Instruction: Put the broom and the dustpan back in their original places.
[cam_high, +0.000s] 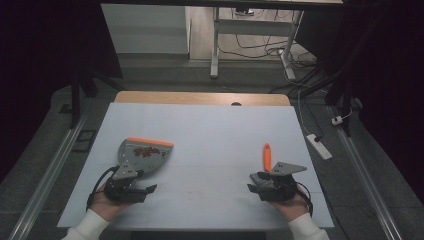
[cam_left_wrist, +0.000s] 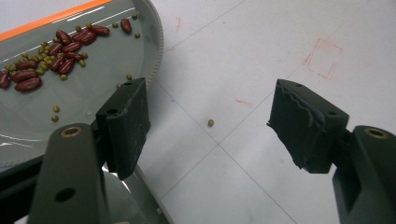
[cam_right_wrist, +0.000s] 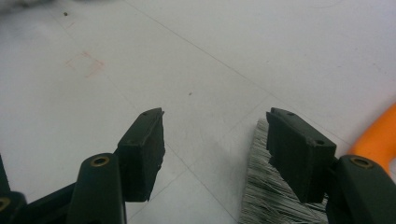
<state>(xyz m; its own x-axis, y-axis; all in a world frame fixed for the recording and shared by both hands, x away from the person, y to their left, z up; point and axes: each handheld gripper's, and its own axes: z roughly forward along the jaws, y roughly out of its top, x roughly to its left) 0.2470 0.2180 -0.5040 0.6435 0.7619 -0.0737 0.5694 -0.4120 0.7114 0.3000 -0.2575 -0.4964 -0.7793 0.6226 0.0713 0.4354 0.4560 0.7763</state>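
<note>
A grey dustpan (cam_high: 145, 151) with an orange edge lies at the left of the white mat. It holds red beans (cam_left_wrist: 63, 49) and small green beans (cam_left_wrist: 43, 57). One green bean (cam_left_wrist: 210, 122) lies loose on the mat beyond the pan's rim. My left gripper (cam_high: 145, 182) (cam_left_wrist: 210, 93) sits just in front of the pan, open and holding nothing, one jaw over the pan's rim. At the right lies a brush with an orange handle (cam_high: 267, 156) (cam_right_wrist: 378, 135) and grey bristles (cam_right_wrist: 261, 186). My right gripper (cam_high: 252, 182) (cam_right_wrist: 215, 121) is open beside the bristles.
Faint red marks (cam_left_wrist: 322, 58) are drawn on the mat (cam_high: 215, 130). A wooden table edge (cam_high: 200, 97) runs along the back. Beyond it are desk legs and cables on the floor, with a power strip (cam_high: 320, 146) to the right.
</note>
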